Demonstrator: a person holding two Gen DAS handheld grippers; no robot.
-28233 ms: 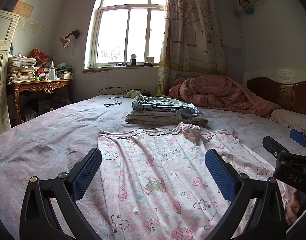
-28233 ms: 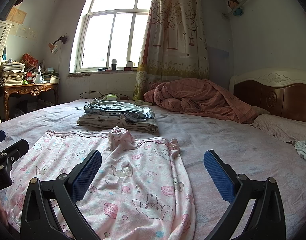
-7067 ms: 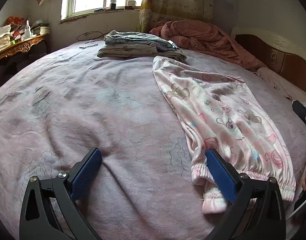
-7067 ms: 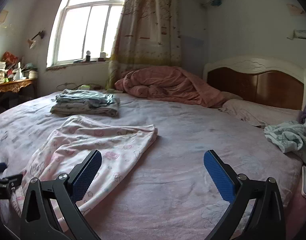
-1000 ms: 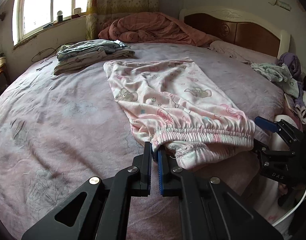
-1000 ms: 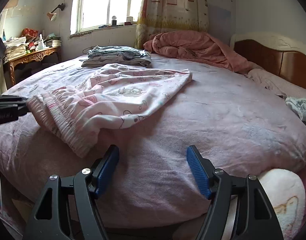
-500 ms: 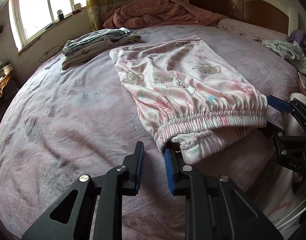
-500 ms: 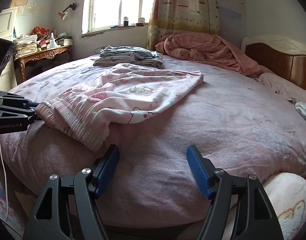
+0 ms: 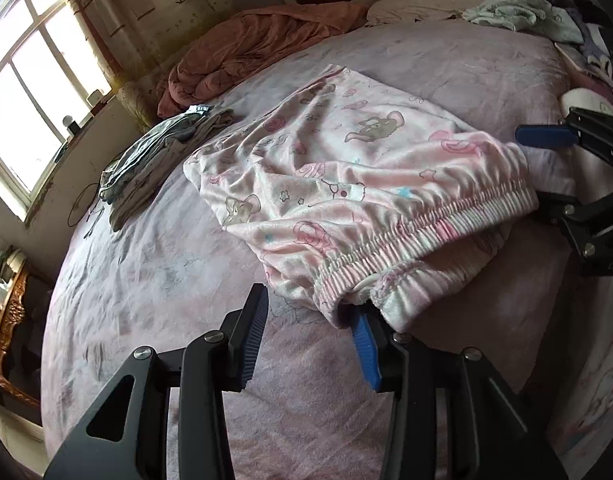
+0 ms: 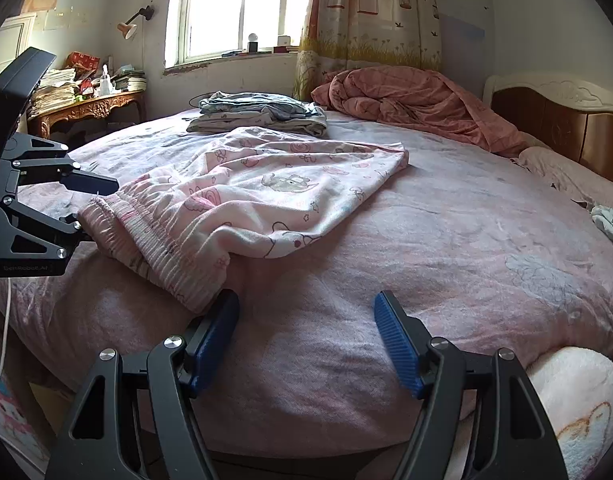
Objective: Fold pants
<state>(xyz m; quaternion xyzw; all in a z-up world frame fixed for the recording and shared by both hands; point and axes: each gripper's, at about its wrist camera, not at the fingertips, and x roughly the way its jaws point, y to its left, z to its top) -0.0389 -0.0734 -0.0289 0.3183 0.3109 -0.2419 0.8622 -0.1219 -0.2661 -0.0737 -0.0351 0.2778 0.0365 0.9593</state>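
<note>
The pink printed pants (image 9: pixel 358 168) lie folded on the bed (image 9: pixel 154 264), waistband toward the near edge. The left gripper (image 9: pixel 310 334) is opening just below the waistband corner (one pad sits under the hem, not pinching). The right gripper (image 10: pixel 306 340) stands spread, empty, beside the waistband's other end.

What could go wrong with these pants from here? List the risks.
1. The pink pants lie with their waistband at the near edge of the bed; a nudge could drag them over it.
2. The left claw is opening with one pad against the waistband corner, so pulling away might snag the fabric and undo the fold.
3. The open right claw sits beside the other corner and could catch it.
</note>
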